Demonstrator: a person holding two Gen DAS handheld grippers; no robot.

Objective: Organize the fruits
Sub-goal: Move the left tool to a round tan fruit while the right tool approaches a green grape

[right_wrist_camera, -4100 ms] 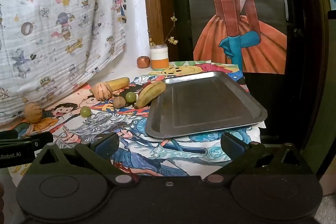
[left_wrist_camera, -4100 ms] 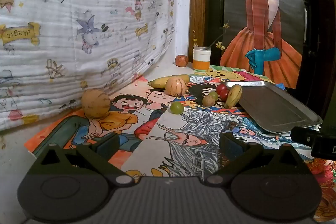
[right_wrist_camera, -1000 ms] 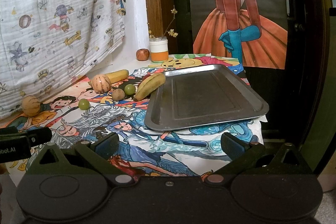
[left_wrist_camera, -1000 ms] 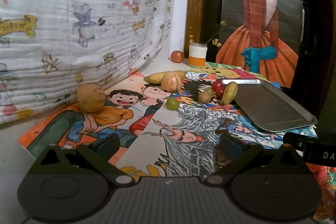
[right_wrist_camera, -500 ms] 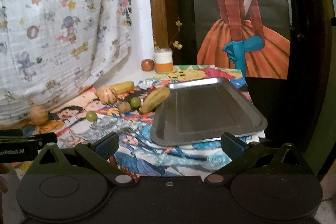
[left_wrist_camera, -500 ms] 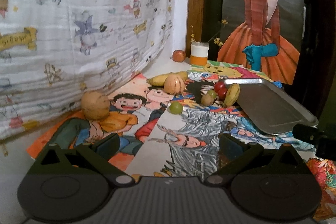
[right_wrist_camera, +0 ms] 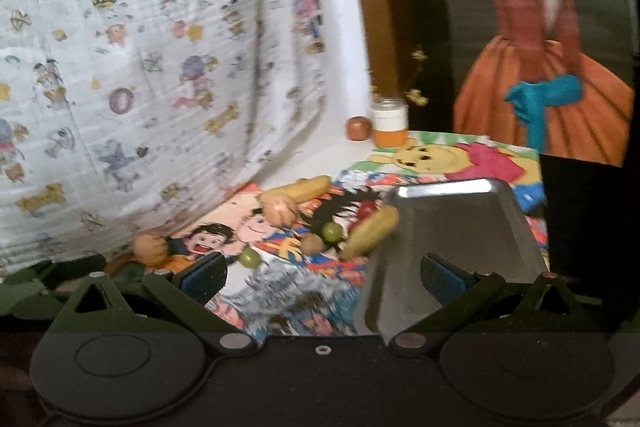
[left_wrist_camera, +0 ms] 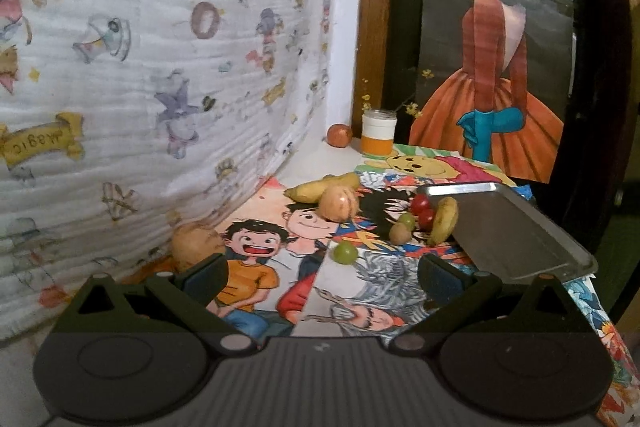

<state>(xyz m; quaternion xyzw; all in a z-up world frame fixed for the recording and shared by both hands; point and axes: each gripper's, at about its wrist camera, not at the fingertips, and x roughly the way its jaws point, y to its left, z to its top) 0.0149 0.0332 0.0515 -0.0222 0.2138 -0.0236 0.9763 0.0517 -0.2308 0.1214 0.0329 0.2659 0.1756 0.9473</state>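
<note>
Fruits lie scattered on cartoon posters beside a bare metal tray [left_wrist_camera: 516,227] [right_wrist_camera: 460,239]. Among them are a tan round fruit [left_wrist_camera: 192,247], a striped melon [left_wrist_camera: 339,202], a yellow banana [left_wrist_camera: 320,187], a green grape [left_wrist_camera: 345,252], a small brown fruit [left_wrist_camera: 399,233], red tomatoes [left_wrist_camera: 423,209] and a second banana [left_wrist_camera: 443,219] leaning on the tray's rim. My left gripper [left_wrist_camera: 320,273] is open and holds nothing, hovering short of the fruits. In the blurred right wrist view, my right gripper [right_wrist_camera: 324,273] is open too, near the tray's front edge.
A white-and-orange jar [left_wrist_camera: 378,133] and a reddish apple [left_wrist_camera: 340,135] stand at the back corner. A printed cloth [left_wrist_camera: 140,67] hangs along the left. A dark door with a painted poster [left_wrist_camera: 492,87] closes off the back. The table edge drops off on the right.
Both grippers have moved forward towards the fruits and tray, which look larger. The right view has swung left and is motion-blurred. The jaws stay open.
</note>
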